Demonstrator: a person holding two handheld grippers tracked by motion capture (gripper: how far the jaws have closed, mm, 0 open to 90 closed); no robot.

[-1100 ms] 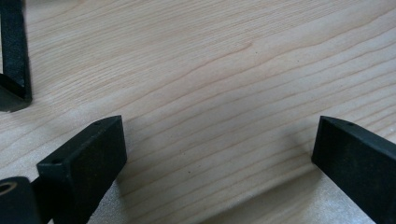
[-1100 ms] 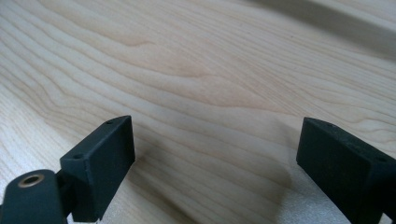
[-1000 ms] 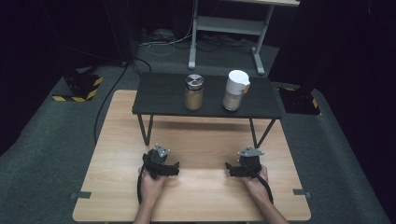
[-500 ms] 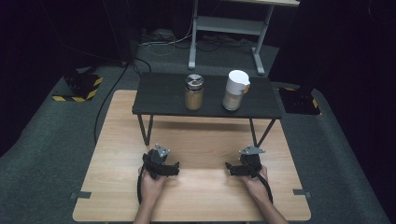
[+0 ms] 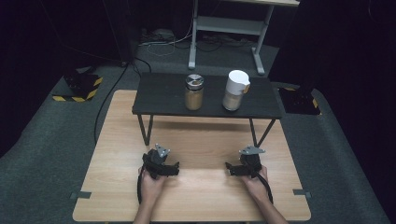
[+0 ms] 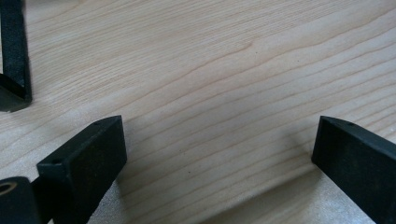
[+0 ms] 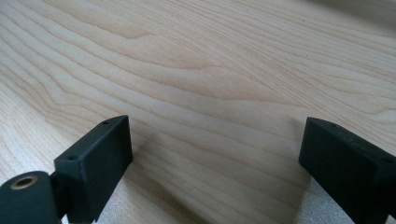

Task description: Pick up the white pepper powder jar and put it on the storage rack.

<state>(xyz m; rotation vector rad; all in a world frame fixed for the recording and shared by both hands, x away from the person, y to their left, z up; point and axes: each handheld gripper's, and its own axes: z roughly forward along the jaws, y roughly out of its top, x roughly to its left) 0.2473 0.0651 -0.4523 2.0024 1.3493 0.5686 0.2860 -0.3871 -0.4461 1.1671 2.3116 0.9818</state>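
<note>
**Item 1: left hand-held gripper (image 5: 164,166).** It is being held low over the desk (image 5: 205,198), near its front edge. The jaws are being kept wide apart, with nothing but bare wood grain being seen between them in the left gripper view. No change is being noted here against the earlier pictures.

**Item 2: right hand-held gripper (image 5: 241,168).** It is being held at the same level, well apart from the left one. Its jaws have just been opening the last little way and are now being shown spread wide. Nothing is being gripped, and only desk is being seen between them in the right gripper view. This is the one change being recorded.

**Item 3: jar (image 5: 194,92), metal lid, tan contents.** It is standing upright on the black stand (image 5: 159,95), ahead of and above the left hand-held gripper and well apart from it. It is not being touched and is being found where it stood before.

**Item 4: canister (image 5: 235,90), white lid, pale contents.** It is standing upright on the same stand, just beside the jar, ahead of and above the right hand-held gripper and well apart from it. It is likewise unmoved.

**Assessment.** Both tools are being judged ready and empty. The work on the two containers is being taken as not yet begun, with a reach forward and up to the stand being expected as the first move.
</note>
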